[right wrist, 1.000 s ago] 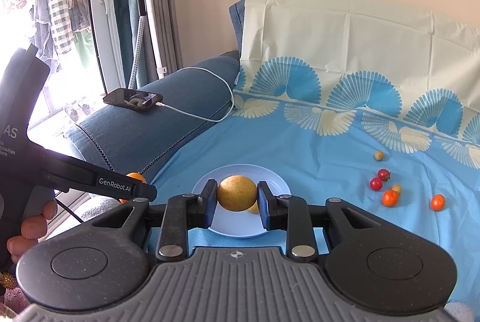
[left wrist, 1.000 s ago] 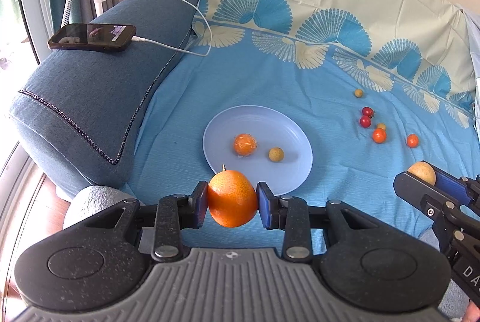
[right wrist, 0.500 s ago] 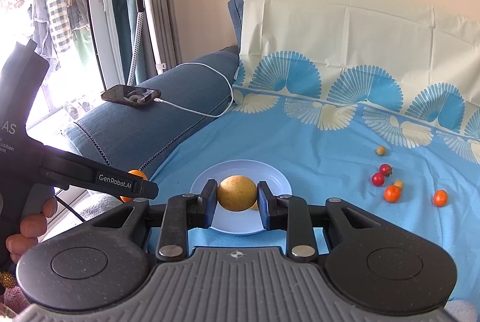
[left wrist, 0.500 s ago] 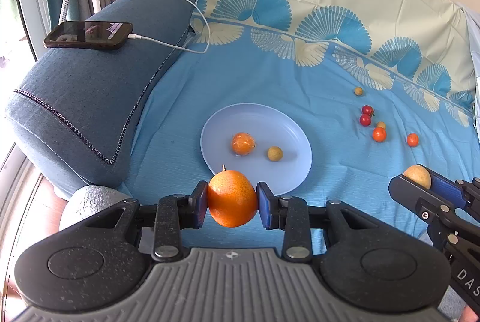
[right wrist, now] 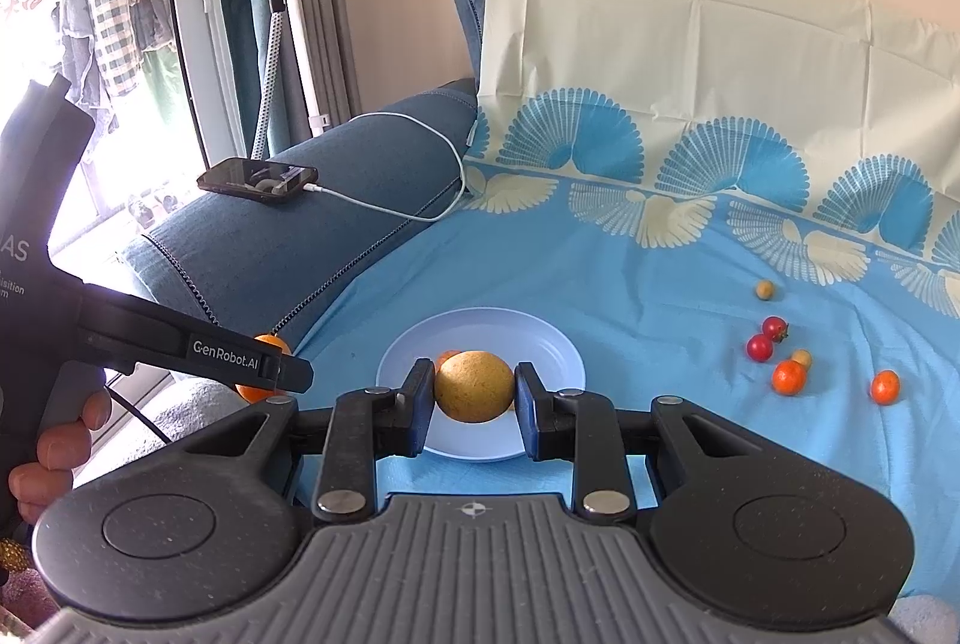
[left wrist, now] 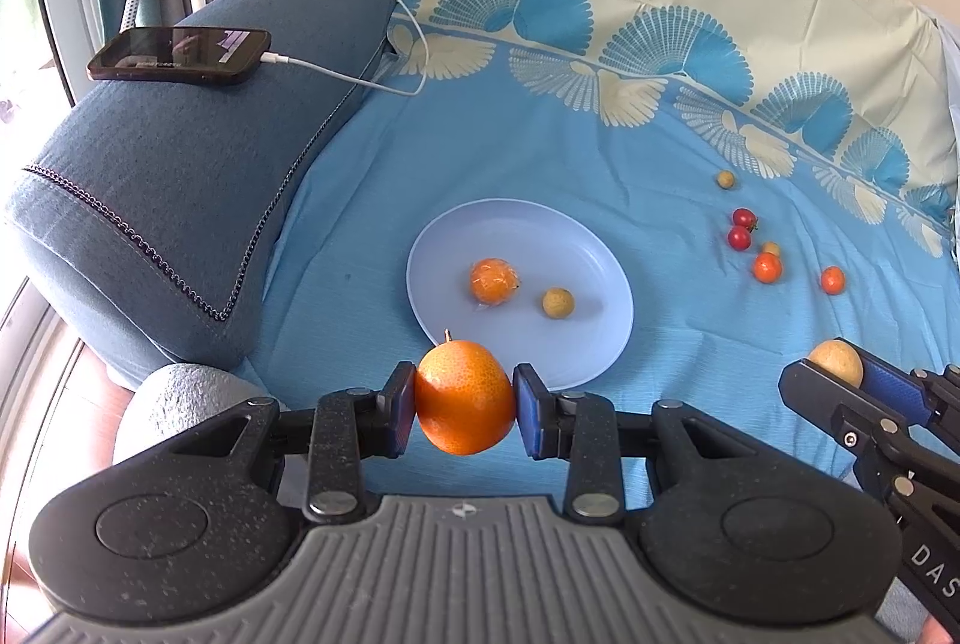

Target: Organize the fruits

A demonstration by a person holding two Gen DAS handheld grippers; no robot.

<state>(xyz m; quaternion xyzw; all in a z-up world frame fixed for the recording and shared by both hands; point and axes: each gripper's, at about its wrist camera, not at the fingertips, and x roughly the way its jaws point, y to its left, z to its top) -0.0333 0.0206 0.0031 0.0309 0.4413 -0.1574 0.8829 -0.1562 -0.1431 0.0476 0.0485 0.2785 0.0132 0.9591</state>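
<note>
left gripper point(left wrist: 465, 407): we see its jaws clamped on an orange fruit point(left wrist: 463, 395) with a short stem on top, held just in front of the plate's near rim.
right gripper point(right wrist: 474, 395): we see its jaws closed tight on a yellow-brown round fruit point(right wrist: 474, 385), held in front of the plate in the right wrist view; in the left wrist view it shows at the right edge, well apart from the plate.
plate point(left wrist: 576, 248): pale blue, lying flat on the cloth; we count two fruits on it, a small orange one in a clear wrap point(left wrist: 493, 281) and a small yellowish one point(left wrist: 558, 302) just beside it.
loose fruits: to the right of the plate on the cloth we see two red cherry tomatoes point(left wrist: 741, 229), two small orange fruits point(left wrist: 767, 266) and two small tan ones, one point(left wrist: 726, 178) farther back.
cloth point(left wrist: 540, 152): blue with fan patterns, spread over the sofa seat and backrest.
sofa armrest point(left wrist: 180, 176): blue fabric, to the left of the plate; a dark phone point(left wrist: 179, 54) lies on top with a white cable point(left wrist: 384, 20) plugged in.
person: we see fingers point(right wrist: 54, 440) wrapped around the left gripper's handle.
</note>
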